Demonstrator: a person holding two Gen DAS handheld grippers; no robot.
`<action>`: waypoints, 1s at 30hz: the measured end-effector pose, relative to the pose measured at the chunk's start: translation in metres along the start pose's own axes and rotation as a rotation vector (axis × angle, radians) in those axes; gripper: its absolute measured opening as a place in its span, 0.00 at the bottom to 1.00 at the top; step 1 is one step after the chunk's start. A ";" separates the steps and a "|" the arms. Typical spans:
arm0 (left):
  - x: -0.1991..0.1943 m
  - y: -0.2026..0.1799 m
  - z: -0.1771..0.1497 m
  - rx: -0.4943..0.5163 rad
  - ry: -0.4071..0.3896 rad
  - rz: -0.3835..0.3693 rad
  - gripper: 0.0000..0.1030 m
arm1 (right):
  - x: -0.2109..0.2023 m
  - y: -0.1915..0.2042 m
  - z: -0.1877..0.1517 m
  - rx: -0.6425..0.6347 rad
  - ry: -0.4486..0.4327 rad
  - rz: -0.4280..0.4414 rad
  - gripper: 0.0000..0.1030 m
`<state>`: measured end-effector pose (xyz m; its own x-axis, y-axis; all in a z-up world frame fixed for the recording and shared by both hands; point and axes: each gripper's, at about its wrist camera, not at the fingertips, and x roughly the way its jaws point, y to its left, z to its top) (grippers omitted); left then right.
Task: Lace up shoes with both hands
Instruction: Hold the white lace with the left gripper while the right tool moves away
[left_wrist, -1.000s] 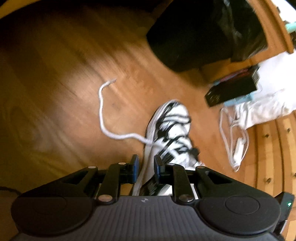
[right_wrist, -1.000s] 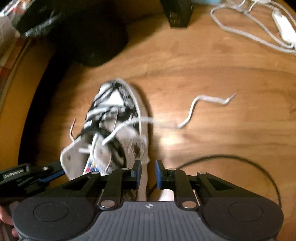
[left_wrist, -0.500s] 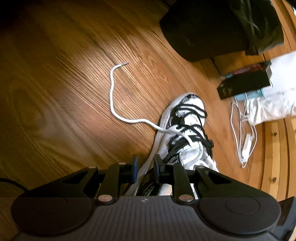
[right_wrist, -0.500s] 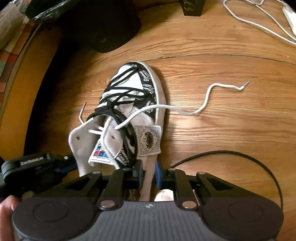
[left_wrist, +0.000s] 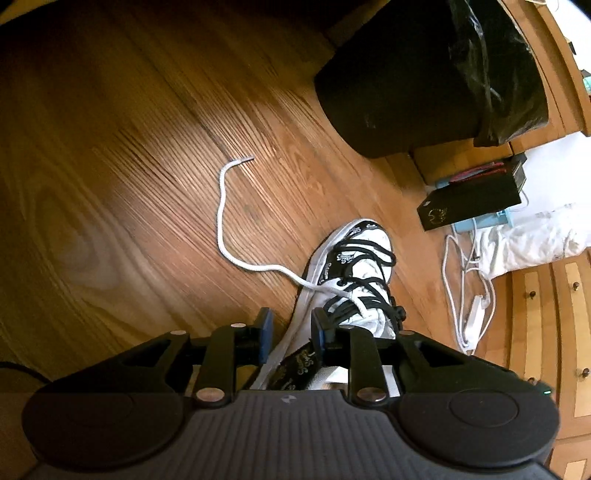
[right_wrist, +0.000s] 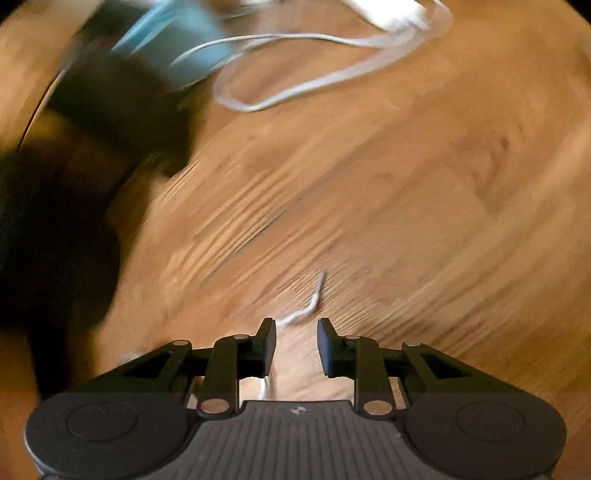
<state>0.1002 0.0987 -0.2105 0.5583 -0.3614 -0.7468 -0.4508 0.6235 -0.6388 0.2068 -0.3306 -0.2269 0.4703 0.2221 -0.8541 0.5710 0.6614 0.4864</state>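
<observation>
The shoe, a white one with black bands and black lacing, is lying on the wooden floor with its toe pointing away from the left tongs. Its heel end is reaching in between the two blue pads; the side wall of the shoe is sitting in the gap, and the right-hand pad is lying against the collar, but I cannot tell whether the pads are pressing on it. The jaws are standing a little apart and have just been opening. A white lace is running out of the eyelets to the left and curling across the boards, its tip lying well away from the shoe.

The right tongs are hanging over bare floor, their view smeared by motion. Their jaws are standing apart with nothing clamped and have just been opening. The end of the white lace is lying on the boards just ahead of the left pad, its tip bending upward in the view. A white cable and a dark box are lying farther off. The shoe itself is not showing in this view.
</observation>
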 end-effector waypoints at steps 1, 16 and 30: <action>-0.001 0.001 0.001 0.000 -0.001 -0.001 0.24 | 0.005 -0.007 0.005 0.061 0.013 0.007 0.28; -0.003 0.014 0.005 -0.072 -0.011 -0.024 0.24 | 0.032 -0.014 0.013 0.161 0.068 0.036 0.26; -0.004 0.012 0.008 -0.069 -0.033 -0.017 0.30 | 0.015 0.017 0.012 -0.128 0.033 0.057 0.01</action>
<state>0.0978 0.1133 -0.2138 0.5885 -0.3481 -0.7297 -0.4869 0.5679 -0.6636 0.2321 -0.3248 -0.2296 0.4757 0.2844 -0.8323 0.4525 0.7323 0.5089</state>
